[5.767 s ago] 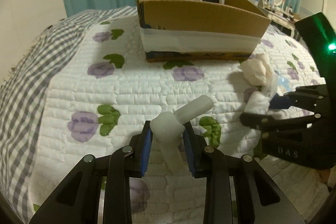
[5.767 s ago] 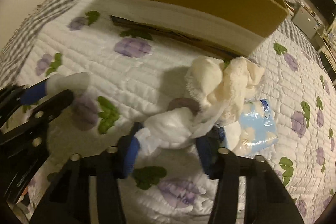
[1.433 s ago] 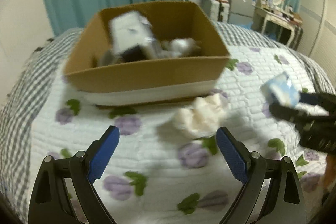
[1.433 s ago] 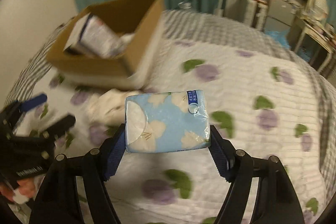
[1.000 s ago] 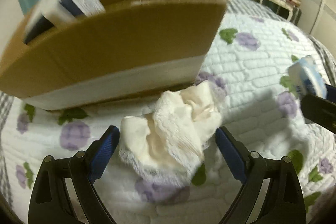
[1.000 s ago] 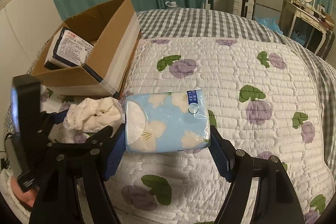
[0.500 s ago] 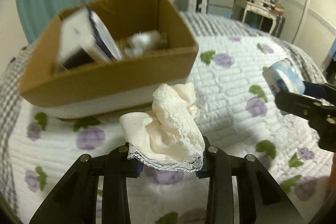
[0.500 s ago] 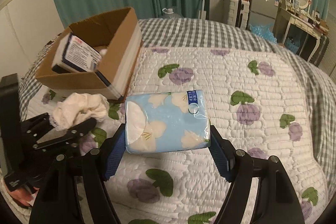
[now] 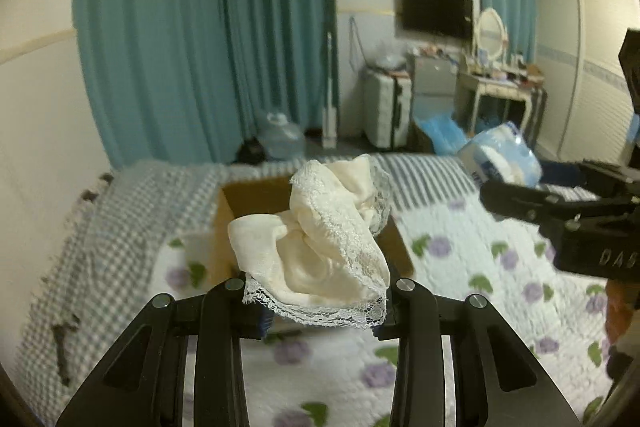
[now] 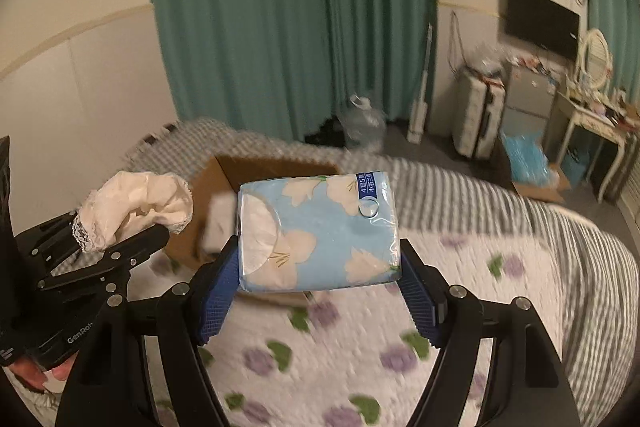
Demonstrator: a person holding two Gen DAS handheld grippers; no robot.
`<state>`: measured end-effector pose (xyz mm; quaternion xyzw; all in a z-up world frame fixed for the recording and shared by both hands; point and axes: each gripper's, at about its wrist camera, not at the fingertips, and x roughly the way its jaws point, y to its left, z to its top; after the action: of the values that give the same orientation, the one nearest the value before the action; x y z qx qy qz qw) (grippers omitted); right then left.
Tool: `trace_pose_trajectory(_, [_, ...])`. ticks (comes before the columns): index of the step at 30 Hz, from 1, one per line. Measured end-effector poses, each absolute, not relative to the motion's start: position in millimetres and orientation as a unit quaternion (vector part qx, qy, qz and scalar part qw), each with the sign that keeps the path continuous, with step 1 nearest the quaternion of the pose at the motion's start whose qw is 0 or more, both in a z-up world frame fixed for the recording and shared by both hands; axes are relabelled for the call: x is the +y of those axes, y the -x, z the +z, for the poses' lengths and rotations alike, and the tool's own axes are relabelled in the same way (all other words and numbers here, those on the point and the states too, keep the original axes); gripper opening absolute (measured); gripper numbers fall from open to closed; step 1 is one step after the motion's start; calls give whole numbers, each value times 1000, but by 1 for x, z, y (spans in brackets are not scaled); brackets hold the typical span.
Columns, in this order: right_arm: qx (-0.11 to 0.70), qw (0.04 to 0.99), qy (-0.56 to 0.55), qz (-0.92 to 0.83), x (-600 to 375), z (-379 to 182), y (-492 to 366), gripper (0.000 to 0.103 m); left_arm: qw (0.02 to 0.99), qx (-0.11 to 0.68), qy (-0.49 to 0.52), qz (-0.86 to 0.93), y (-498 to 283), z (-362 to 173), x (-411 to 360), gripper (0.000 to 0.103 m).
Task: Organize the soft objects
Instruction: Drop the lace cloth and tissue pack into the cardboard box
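Right now your left gripper (image 9: 318, 307) is clamped on a bunched cream lace-trimmed cloth (image 9: 320, 239), lifted clear of the bed (image 9: 480, 307) with the cardboard box (image 9: 244, 211) showing behind it, near the bed's far left edge. Your right gripper (image 10: 320, 287) is closed on a pale blue tissue pack (image 10: 318, 231), also in the air, short of the box.

Expect the cloth to be very light and limp; it has no shape of its own, so loose lace hems will dangle and could catch on the box rim. Your grip low in the bundle looks sound. The tissue pack should be light and squashy under a slick plastic wrap. Squeezed across its flat sides it may slide, so keep the pads mid-pack, as they are.

Blue print at the pack's upper right corner reads partly as "4" and "5" with Chinese characters I cannot make out. The grippers show "DAS" (image 9: 618, 259) and "GenRob" (image 10: 80, 335), both cut off.
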<state>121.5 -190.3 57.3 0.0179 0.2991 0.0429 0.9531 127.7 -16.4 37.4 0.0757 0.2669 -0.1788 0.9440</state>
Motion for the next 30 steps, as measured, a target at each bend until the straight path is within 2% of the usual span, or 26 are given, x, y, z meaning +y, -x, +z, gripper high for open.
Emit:
trace_pose_trajectory(6, [296,954,-8,57,-162,62,-181,74,946,270,-82,-157,-176,45,1,34])
trace_pose_trajectory(16, [342,936,-28,71,-150,7,-290,74,929,310,-121,-164,-269,-19,0,38])
trace_pose_trajectory(17, [345,936,-27,70,-150,0,-298,74,928,309,-122,-170,-272,-21,-1,45])
trace_pose_trajectory(18, [345,936,-26,68,-153,-4,-302,77,927,310,-124,-173,-280,-25,1,61])
trace_pose_trajectory(19, [346,935,-27,69,-156,-8,-309,86,927,309,-123,-172,-284,-26,0,68])
trace_pose_trajectory(20, [343,936,-32,69,-159,-11,-312,90,930,305,-116,-171,-288,-27,3,75])
trace_pose_trajectory(21, [339,938,-40,67,-164,-13,-316,95,934,297,-106,-168,-291,-26,6,75])
trace_pose_trajectory(24, [334,938,-65,71,-174,-16,-325,97,938,293,-84,-163,-300,-22,11,76])
trace_pose_trajectory(30, [317,943,-79,60,-190,1,-315,98,941,295,-84,-141,-299,-6,11,76])
